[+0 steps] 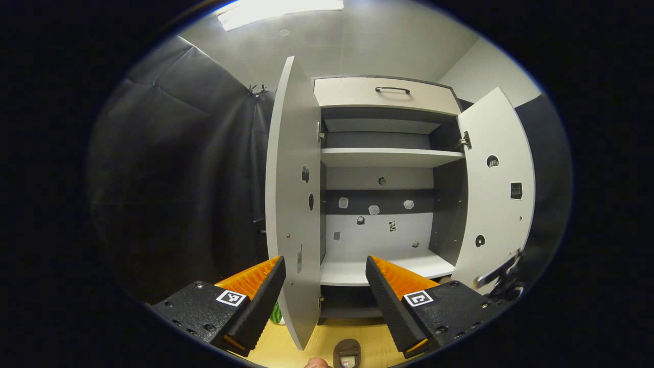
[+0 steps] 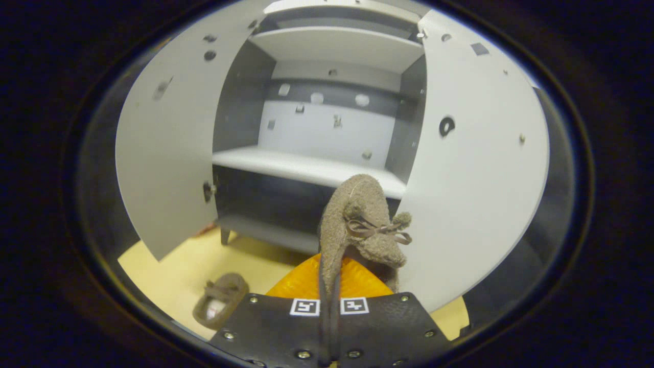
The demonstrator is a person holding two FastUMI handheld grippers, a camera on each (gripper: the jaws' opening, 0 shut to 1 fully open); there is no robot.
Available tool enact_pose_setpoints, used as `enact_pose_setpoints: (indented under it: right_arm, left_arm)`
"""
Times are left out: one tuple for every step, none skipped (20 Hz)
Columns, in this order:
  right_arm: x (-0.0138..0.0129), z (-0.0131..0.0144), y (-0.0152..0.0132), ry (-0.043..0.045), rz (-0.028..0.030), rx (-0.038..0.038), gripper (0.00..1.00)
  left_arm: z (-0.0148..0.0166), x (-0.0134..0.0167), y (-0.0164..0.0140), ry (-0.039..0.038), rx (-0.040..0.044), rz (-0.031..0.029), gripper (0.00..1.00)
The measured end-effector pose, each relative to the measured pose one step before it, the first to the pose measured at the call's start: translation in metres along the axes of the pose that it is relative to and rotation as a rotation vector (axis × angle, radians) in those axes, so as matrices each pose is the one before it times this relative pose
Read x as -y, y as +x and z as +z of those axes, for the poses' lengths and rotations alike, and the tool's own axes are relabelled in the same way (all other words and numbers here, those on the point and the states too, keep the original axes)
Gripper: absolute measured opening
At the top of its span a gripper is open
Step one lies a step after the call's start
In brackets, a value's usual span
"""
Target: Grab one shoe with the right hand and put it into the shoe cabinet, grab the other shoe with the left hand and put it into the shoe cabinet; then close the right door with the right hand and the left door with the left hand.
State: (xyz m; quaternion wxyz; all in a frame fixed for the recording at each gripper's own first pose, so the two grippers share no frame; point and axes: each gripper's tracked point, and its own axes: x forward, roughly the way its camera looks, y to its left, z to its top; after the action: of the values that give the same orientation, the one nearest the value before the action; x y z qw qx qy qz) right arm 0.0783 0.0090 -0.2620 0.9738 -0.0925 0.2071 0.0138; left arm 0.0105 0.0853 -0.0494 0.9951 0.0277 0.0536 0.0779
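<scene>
A tall shoe cabinet stands with both doors swung wide, its left door and right door showing their inner faces. My left gripper is open, held before the cabinet with nothing between its fingers. Below it a brown shoe lies on the yellow floor. In the right gripper view my right gripper is shut on a fuzzy brown shoe with a bow, toe up, held in front of the lower shelf. The other shoe lies on the floor at lower left.
Black cloth walls flank the cabinet. A drawer with a dark handle tops it, and an upper shelf sits inside. The right door's outer handle sticks out low. Something green lies on the floor by the left door.
</scene>
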Motion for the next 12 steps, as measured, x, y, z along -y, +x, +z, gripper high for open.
enact_pose_setpoints:
  right_arm:
    - [0.00365,0.02761,-0.00234,0.01352,-0.00044,0.04086,0.00]
    - [0.00427,0.02655,-0.00026,0.00884,0.00103,0.04240,0.00]
    - [-0.00008,0.02027,0.00124,0.00106,0.00032,0.04051,0.01]
    - [-0.00240,0.01986,0.00421,-0.00091,0.00025,0.03897,0.01]
    - [-0.00021,0.01437,0.00792,-0.00072,0.00369,0.02205,0.01]
    - [0.00141,0.00886,0.01144,0.00240,0.00356,0.01820,0.00]
    - [0.00135,0.00985,0.01042,0.00569,0.00063,0.01232,0.00]
    - [0.00026,0.00748,0.01177,0.00393,0.00093,0.01202,0.01]
    - [0.00071,0.00754,0.01446,-0.00703,-0.00176,0.01292,0.04]
    - [0.00258,0.00513,0.01542,-0.01179,-0.00715,0.00577,0.00]
    - [0.00093,0.00352,0.01559,-0.00060,-0.00184,-0.00308,0.00]
    - [-0.00225,0.00218,0.01562,0.01320,0.00826,-0.00438,0.00]
  left_arm:
    - [-0.00043,0.00028,0.00083,-0.00001,0.00046,0.00018,0.96]
    - [0.00045,0.00008,-0.00005,-0.00165,0.00174,-0.00081,0.96]
    - [0.00058,-0.00026,-0.00085,-0.00200,0.00165,-0.00092,0.96]
    - [0.00062,-0.00021,-0.00052,-0.00221,0.00046,-0.00045,0.96]
    - [-0.00074,-0.00027,0.00012,-0.00155,-0.00017,-0.00138,0.96]
    - [0.00020,-0.00048,-0.00008,0.00000,-0.00042,0.00030,0.96]
    - [-0.00073,-0.00069,0.00023,0.00083,-0.00071,0.00102,0.96]
    - [-0.00049,-0.00163,-0.00039,0.00105,0.00100,0.00179,0.96]
    - [-0.00020,-0.00165,-0.00009,0.00145,-0.00191,0.00313,0.99]
    - [-0.00014,-0.00163,-0.00046,0.00079,-0.00080,0.00249,0.96]
    - [-0.00228,-0.00244,0.00014,0.00221,-0.00556,0.00652,0.96]
    - [-0.00237,-0.00312,0.00036,0.00202,-0.00691,0.00569,0.96]
